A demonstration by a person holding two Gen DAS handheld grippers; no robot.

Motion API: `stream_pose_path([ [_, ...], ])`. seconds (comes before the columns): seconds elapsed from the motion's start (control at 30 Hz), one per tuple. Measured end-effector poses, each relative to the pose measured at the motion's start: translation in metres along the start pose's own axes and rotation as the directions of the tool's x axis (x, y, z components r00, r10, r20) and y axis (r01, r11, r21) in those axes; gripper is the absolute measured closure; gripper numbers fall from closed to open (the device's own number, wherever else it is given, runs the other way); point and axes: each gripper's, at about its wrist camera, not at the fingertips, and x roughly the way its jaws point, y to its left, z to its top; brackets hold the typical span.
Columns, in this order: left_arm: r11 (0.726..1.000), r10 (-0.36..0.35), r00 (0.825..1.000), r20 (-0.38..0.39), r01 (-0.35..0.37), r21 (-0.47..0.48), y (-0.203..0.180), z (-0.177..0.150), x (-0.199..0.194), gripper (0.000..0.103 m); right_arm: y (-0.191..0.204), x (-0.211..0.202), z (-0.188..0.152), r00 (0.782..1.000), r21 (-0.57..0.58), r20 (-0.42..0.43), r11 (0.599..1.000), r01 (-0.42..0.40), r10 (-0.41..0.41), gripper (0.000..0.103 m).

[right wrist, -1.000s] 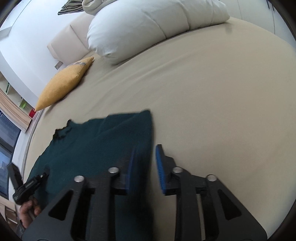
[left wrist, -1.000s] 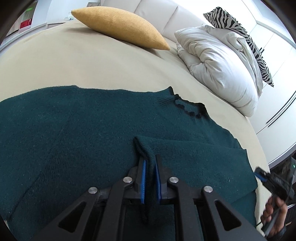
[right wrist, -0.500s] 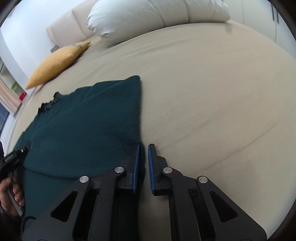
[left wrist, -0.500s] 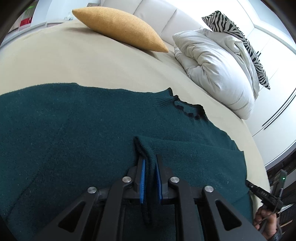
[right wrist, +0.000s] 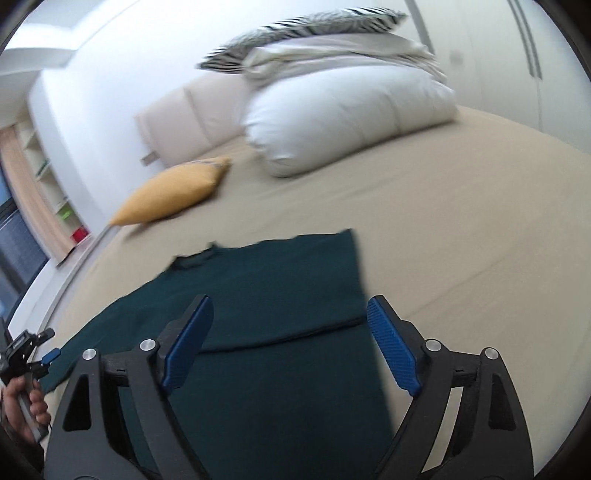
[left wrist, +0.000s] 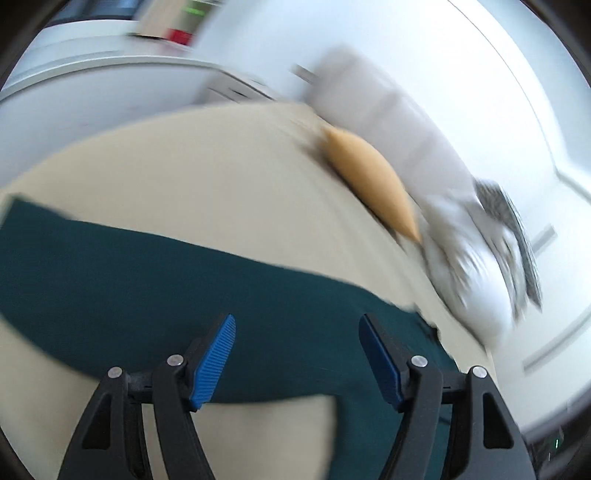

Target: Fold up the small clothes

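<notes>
While the sweater (right wrist: 266,295) is lying half-folded on the bed (right wrist: 461,221) | both hand-held grippers (left wrist: 297,354) (right wrist: 291,343) are gaping wide, having just opened, empty | soft, limp knit; pinch near hem corners.

bed (right wrist: 461,206): beige sheet | headboard (right wrist: 192,122): cream, padded | walls: white | shelves (right wrist: 48,177): left

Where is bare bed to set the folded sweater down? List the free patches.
Widest free patch: beige bed to the right of the green sweater, below the white duvet. Smaller patch: between the sweater's upper edge and the yellow cushion. Crowded: the headboard end, with the cushion, duvet and zebra pillow.
</notes>
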Motion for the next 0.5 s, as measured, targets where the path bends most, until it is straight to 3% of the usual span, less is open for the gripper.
stream_pose_path([
  [0.07,0.995,0.052,0.998,0.036,-0.049,-0.092,0.046,0.011,-0.022,0.031,0.026,0.001,-0.007,0.997,0.007,-0.038,0.997,-0.073,0.073,0.018],
  [0.17,0.961,0.149,0.987,0.065,-0.129,-0.243,0.117,0.018,-0.053,0.031,0.048,0.001,-0.019,0.982,0.047,-0.089,0.985,-0.164,0.167,0.020],
  [0.23,0.943,0.155,0.985,0.071,-0.126,-0.307,0.143,0.017,-0.061,0.035,0.062,0.004,-0.028,0.969,0.070,-0.123,0.976,-0.207,0.215,0.025],
  [0.3,0.929,0.122,0.990,0.071,-0.089,-0.359,0.157,0.014,-0.061,0.045,0.077,0.008,-0.037,0.958,0.077,-0.153,0.969,-0.234,0.243,0.028],
  [0.5,0.886,0.152,0.979,0.139,-0.072,-0.458,0.158,0.003,-0.072,0.045,0.105,-0.001,-0.053,0.947,0.039,-0.193,0.967,-0.252,0.255,0.032],
])
